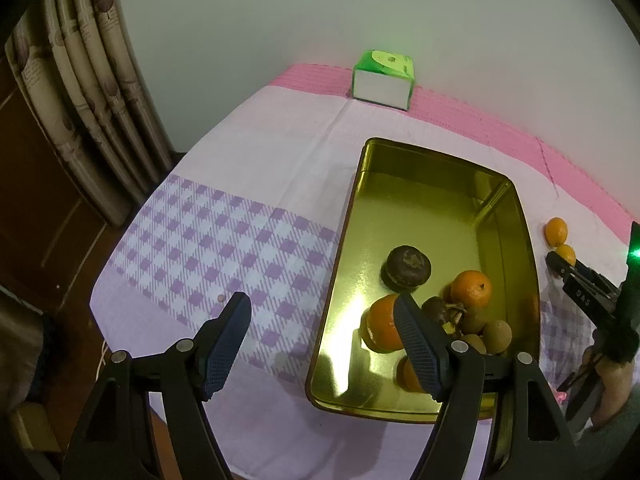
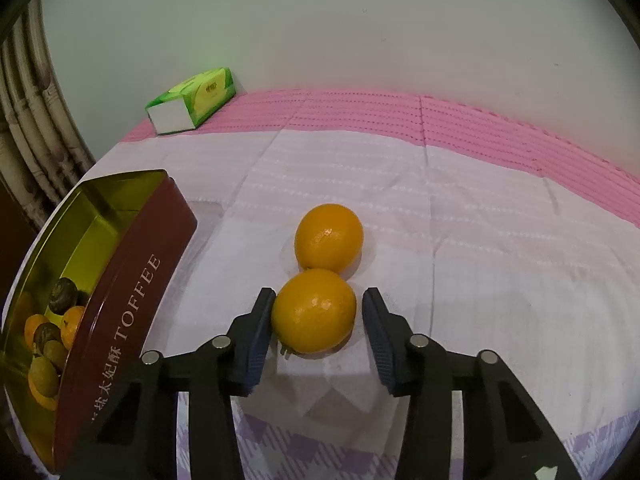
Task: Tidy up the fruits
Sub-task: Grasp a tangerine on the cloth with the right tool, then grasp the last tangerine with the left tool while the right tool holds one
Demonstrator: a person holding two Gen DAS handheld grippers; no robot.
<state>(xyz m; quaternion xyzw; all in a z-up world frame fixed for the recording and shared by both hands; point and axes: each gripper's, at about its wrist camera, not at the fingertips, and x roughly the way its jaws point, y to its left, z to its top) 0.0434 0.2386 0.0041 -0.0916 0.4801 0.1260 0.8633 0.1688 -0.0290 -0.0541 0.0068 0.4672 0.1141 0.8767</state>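
Two yellow-orange citrus fruits lie touching on the cloth, the near one and the far one. My right gripper straddles the near fruit. Its left pad touches the peel and a small gap shows at the right pad. The gold-lined toffee tin holds oranges, a dark round fruit and small brown fruits. My left gripper hangs open over the tin's near left rim with nothing between its fingers. In the left wrist view the right gripper meets the two fruits right of the tin.
A green tissue box stands at the back against the wall, also in the right wrist view. The tin's maroon side is just left of my right gripper. A curtain hangs past the table's left edge.
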